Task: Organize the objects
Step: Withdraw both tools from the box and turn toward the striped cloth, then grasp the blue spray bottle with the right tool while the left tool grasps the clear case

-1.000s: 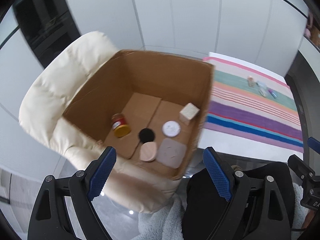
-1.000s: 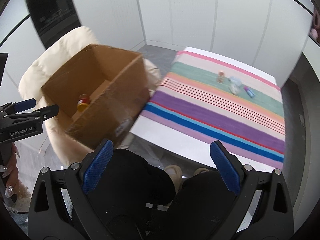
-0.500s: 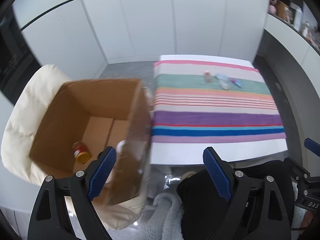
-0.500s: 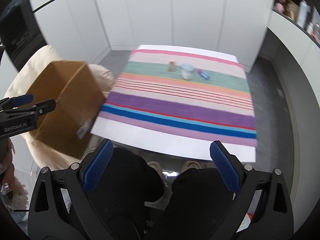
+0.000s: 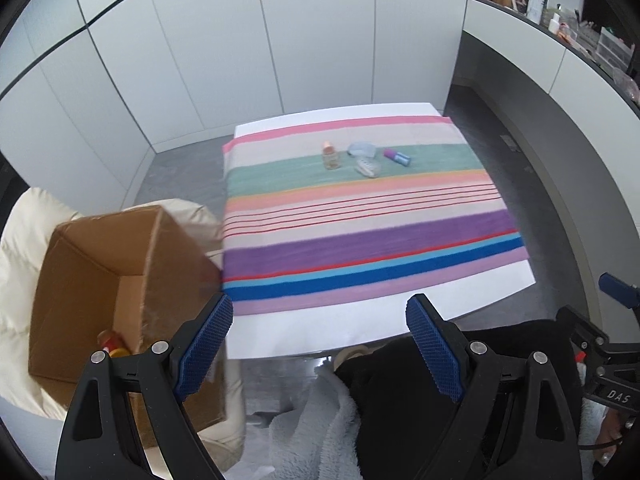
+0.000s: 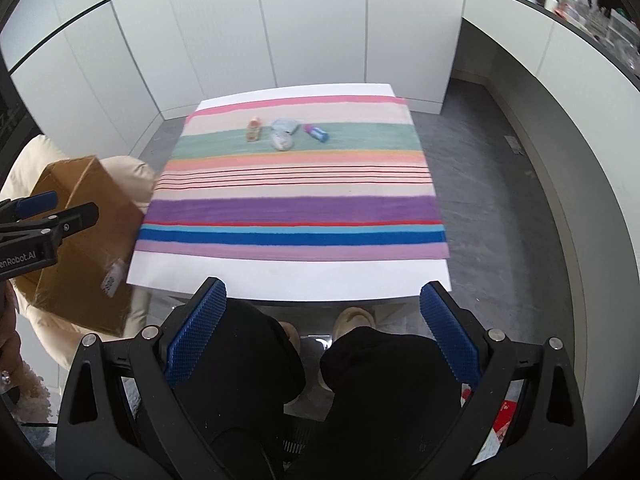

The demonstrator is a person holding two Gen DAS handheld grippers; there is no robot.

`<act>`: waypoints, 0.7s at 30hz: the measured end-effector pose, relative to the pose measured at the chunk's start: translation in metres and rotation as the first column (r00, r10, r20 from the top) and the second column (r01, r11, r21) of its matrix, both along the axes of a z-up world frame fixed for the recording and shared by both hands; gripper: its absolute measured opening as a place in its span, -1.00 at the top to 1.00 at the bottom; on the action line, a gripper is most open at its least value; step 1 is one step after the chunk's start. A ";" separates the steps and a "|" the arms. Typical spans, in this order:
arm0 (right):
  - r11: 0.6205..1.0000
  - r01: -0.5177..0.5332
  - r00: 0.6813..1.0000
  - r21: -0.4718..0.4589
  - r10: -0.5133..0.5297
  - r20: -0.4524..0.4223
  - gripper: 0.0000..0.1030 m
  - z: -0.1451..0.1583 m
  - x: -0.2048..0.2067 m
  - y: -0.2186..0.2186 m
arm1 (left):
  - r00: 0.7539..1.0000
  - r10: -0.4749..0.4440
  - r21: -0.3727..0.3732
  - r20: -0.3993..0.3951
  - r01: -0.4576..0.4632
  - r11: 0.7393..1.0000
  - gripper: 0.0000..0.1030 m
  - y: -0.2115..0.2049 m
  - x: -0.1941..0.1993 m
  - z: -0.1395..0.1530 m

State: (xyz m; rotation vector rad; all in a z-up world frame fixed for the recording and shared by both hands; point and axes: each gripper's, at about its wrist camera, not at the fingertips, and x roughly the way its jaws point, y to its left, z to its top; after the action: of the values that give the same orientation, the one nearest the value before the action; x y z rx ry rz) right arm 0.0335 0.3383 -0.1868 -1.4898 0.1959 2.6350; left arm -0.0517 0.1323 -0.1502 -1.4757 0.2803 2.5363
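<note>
Far across a striped cloth [image 5: 360,216] [image 6: 296,184] on a white table lie a small peach-capped bottle [image 5: 330,155] [image 6: 253,129], a pale blue packet [image 5: 362,148] [image 6: 285,125], a clear oval item [image 5: 367,167] [image 6: 281,141] and a purple-and-blue tube [image 5: 397,156] [image 6: 316,132]. An open cardboard box [image 5: 112,280] [image 6: 80,240] rests on a cream chair to the left, a red-and-yellow jar [image 5: 112,344] inside. My left gripper [image 5: 319,344] hangs open over the table's near edge, nothing between its blue pads. My right gripper [image 6: 322,332] is open and empty too, above the person's knees.
The cream padded chair [image 5: 24,248] [image 6: 24,168] fills the left side. The person's black-trousered legs and slippers [image 6: 352,320] sit under the table's near edge [image 6: 288,280]. White wall panels stand behind the table; a cluttered counter [image 5: 560,20] curves along the right. Grey floor surrounds the table.
Both views have swung right from the box to the striped table. The box has slid to the left edge and its contents are mostly out of sight. Both grippers stayed open.
</note>
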 end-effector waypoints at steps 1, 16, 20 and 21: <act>1.000 0.007 1.000 0.000 -0.007 0.000 -0.93 -0.001 0.000 0.004 | 1.000 -0.001 0.008 0.000 0.001 1.000 -0.74 0.002 -0.001 0.001; 0.999 0.032 0.999 -0.011 -0.032 -0.022 -0.93 -0.023 -0.067 0.037 | 0.998 0.058 0.030 0.023 -0.058 0.998 -0.74 0.021 -0.065 -0.011; 0.999 0.035 0.999 -0.042 -0.035 -0.007 -0.93 -0.042 -0.102 0.044 | 0.998 0.068 0.007 -0.001 -0.068 0.998 -0.74 0.027 -0.093 -0.019; 0.998 0.034 0.999 -0.045 -0.034 -0.003 -0.92 -0.048 -0.112 0.046 | 0.998 0.064 0.003 -0.003 -0.064 0.998 -0.74 0.030 -0.100 -0.023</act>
State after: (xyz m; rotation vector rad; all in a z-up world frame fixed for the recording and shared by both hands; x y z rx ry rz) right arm -0.0789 0.3842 -0.2344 -1.4816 0.2799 2.6232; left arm -0.1516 0.1620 -0.1731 -1.5031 0.2336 2.5879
